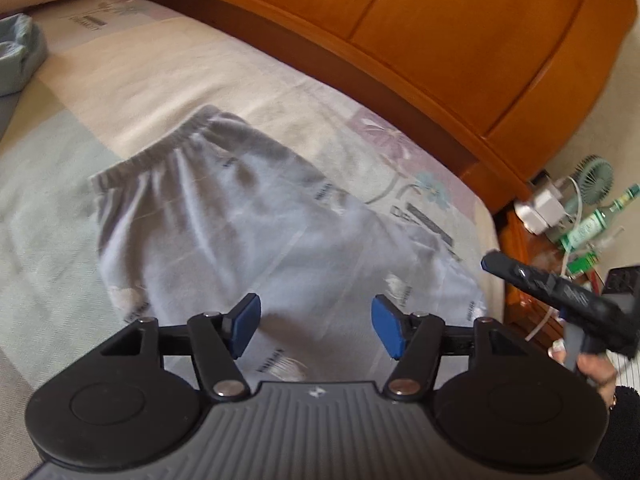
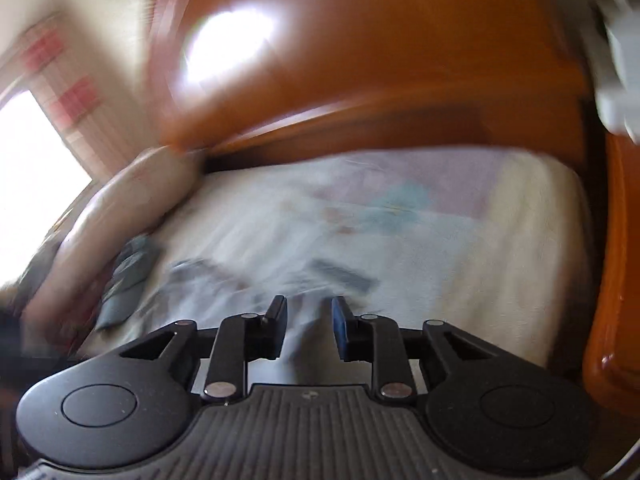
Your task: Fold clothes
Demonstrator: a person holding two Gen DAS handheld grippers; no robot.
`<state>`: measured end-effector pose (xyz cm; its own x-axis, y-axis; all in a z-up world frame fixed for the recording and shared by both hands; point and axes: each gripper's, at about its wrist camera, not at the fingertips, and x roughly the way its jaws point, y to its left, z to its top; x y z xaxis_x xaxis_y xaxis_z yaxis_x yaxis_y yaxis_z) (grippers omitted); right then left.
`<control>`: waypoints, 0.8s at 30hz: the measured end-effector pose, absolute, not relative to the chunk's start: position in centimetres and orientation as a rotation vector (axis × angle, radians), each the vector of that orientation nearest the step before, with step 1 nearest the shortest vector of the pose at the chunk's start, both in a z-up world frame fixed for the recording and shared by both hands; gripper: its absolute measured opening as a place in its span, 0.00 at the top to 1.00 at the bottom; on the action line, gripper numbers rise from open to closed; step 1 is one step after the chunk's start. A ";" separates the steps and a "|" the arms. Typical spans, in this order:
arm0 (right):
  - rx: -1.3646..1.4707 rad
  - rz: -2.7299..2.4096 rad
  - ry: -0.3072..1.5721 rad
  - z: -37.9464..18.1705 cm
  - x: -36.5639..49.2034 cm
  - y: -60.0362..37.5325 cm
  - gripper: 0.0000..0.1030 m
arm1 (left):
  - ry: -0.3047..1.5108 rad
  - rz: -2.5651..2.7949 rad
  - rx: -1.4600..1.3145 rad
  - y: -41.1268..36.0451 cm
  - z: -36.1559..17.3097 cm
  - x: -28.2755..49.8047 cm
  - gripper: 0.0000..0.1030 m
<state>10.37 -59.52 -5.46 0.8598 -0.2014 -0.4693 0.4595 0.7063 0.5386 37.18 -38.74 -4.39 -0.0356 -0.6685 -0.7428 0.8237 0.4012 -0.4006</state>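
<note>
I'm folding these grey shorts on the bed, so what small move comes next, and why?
Probably lower the left gripper onto the near edge of the grey shorts and pinch it. Its jaws are open and empty above the cloth, the shorts lie flat with the waistband far, and the right gripper is off the cloth.

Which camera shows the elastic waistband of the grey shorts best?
The left wrist view: the gathered waistband lies sharp and unobstructed on the bed. The right wrist view is motion-blurred; the shorts are only a grey smear, with no waistband discernible.
</note>
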 end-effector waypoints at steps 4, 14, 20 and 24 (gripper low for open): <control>0.488 -0.117 0.486 -4.5 12.1 -53.4 0.63 | 1.032 -1.233 0.224 -39.0 -3.9 36.3 0.40; 0.110 -0.053 0.725 -5.8 11.2 -45.6 0.54 | 0.997 -1.229 0.294 -35.3 -3.2 34.2 0.39; 0.505 0.023 0.693 -7.6 11.1 -46.4 0.35 | 0.987 -1.269 0.310 -34.8 -3.1 32.7 0.37; 0.764 0.053 0.619 -8.7 12.5 -48.1 0.31 | 0.985 -1.255 0.295 -34.3 -2.5 32.6 0.37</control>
<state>12.47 -48.12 -8.67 0.8221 0.2626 -0.5052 0.1731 0.7300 0.6612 32.65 -34.29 -2.54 -0.0169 -0.6565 -0.7541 0.8885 0.3360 -0.3125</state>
